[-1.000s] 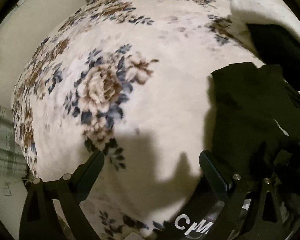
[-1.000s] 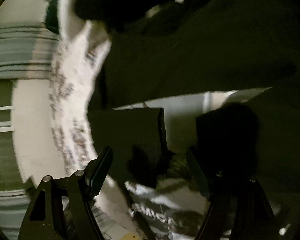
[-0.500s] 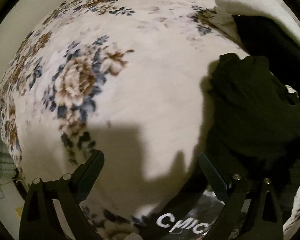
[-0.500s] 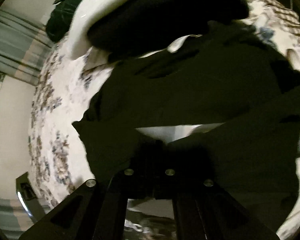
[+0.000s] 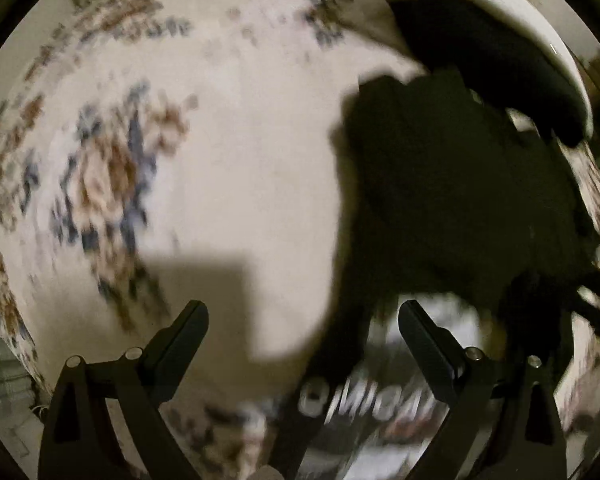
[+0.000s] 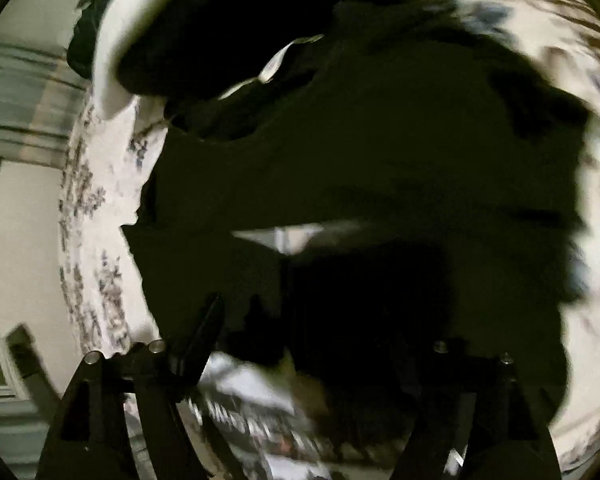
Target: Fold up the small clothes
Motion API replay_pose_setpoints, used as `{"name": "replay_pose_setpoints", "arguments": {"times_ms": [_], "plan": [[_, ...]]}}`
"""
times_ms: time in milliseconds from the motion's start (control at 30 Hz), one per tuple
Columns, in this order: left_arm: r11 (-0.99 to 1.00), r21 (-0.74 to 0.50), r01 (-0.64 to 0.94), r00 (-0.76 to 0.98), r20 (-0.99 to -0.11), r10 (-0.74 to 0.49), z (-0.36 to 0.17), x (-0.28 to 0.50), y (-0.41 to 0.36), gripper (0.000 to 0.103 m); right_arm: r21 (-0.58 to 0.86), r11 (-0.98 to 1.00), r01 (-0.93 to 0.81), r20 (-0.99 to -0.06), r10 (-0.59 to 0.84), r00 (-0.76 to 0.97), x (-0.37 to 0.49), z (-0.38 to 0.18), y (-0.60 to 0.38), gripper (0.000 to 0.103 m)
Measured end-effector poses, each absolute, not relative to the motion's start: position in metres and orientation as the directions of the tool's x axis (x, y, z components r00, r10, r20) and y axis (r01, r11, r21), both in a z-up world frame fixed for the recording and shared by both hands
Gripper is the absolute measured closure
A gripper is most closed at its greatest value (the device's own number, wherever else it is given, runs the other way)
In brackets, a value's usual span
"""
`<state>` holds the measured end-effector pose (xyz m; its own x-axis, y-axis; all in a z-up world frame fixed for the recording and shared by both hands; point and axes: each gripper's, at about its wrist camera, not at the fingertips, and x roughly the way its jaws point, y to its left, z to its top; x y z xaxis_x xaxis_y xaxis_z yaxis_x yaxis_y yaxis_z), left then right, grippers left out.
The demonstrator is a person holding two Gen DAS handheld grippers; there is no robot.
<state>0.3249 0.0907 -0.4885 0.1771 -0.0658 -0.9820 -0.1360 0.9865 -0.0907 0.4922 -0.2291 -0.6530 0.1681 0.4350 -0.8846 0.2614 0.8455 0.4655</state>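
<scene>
Black garment [image 6: 380, 168] unchanged on blanket [image 5: 240, 140] | right tool [image 6: 324, 320] reopening, previously shut

A cream floral blanket [image 5: 228, 168] with blue and brown blooms is covering the bed, and hard-edged shadows are lying across its near part. A white basket [image 5: 540, 36] is sitting at the far right of the blanket. In the right wrist view, striped curtains [image 6: 20, 92] are hanging beyond the bed's left edge.
</scene>
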Motion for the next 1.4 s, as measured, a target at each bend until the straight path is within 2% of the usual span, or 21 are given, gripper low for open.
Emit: {"name": "replay_pose_setpoints", "arguments": {"times_ms": [133,233,433,600,700,733,767,800,833,867,933,1133,1267,1400], "plan": [[0.98,-0.173,-0.094,0.052,-0.984,-0.169,-0.51,0.269,0.096,0.006,0.385,0.866,0.318,-0.922,0.371,0.107,0.417,-0.646,-0.273,0.024],[0.977,-0.197,-0.082,-0.007,-0.98,-0.198,-0.525,0.229,0.094,0.006,0.332,0.866,0.374,-0.938,0.346,0.03,0.351,-0.659,-0.301,0.024],[0.973,-0.189,-0.132,-0.03,-0.981,-0.194,-0.548,0.167,0.088,0.006,0.379,0.79,0.481,-0.902,0.432,0.001,0.257,-0.703,-0.345,0.024],[0.967,-0.21,-0.143,-0.058,-0.974,-0.22,-0.572,0.135,0.072,0.006,0.444,0.786,0.431,-0.87,0.492,0.0,0.222,-0.733,-0.353,0.024],[0.974,-0.204,-0.097,-0.038,-0.977,-0.208,-0.576,0.126,0.056,0.018,0.489,0.783,0.384,-0.851,0.525,0.012,0.216,-0.744,-0.346,0.025],[0.977,-0.198,-0.08,-0.019,-0.98,-0.2,-0.573,0.124,0.053,0.036,0.496,0.789,0.363,-0.85,0.527,0.016,0.214,-0.745,-0.338,0.026],[0.982,-0.177,-0.062,-0.007,-0.984,-0.178,-0.572,0.122,0.048,0.059,0.506,0.789,0.349,-0.846,0.533,0.022,0.214,-0.745,-0.331,0.037],[0.985,-0.166,-0.045,0.003,-0.986,-0.166,-0.569,0.12,0.044,0.071,0.503,0.795,0.339,-0.847,0.532,0.01,0.211,-0.748,-0.325,0.06],[0.981,-0.189,-0.038,0.022,-0.982,-0.189,-0.564,0.117,0.043,0.092,0.493,0.803,0.336,-0.851,0.525,-0.005,0.21,-0.749,-0.316,0.075],[0.984,-0.177,-0.032,0.033,-0.984,-0.176,-0.559,0.115,0.039,0.095,0.497,0.799,0.338,-0.848,0.529,-0.005,0.207,-0.749,-0.313,0.097],[0.982,-0.185,-0.037,0.04,-0.982,-0.184,-0.55,0.11,0.036,0.098,0.533,0.769,0.352,-0.824,0.567,0.008,0.201,-0.742,-0.309,0.097],[0.898,-0.376,-0.23,0.079,-0.927,-0.368,-0.486,0.126,0.07,0.098,0.636,0.663,0.395,-0.744,0.662,0.088,0.207,-0.69,-0.328,0.097],[0.826,-0.471,-0.311,0.152,-0.882,-0.446,-0.459,0.18,0.088,0.098,0.696,0.602,0.391,-0.697,0.698,0.167,0.24,-0.652,-0.351,0.097],[0.809,-0.491,-0.322,0.202,-0.871,-0.448,-0.466,0.235,0.091,0.097,0.705,0.599,0.38,-0.7,0.672,0.24,0.295,-0.639,-0.364,0.097]]}}
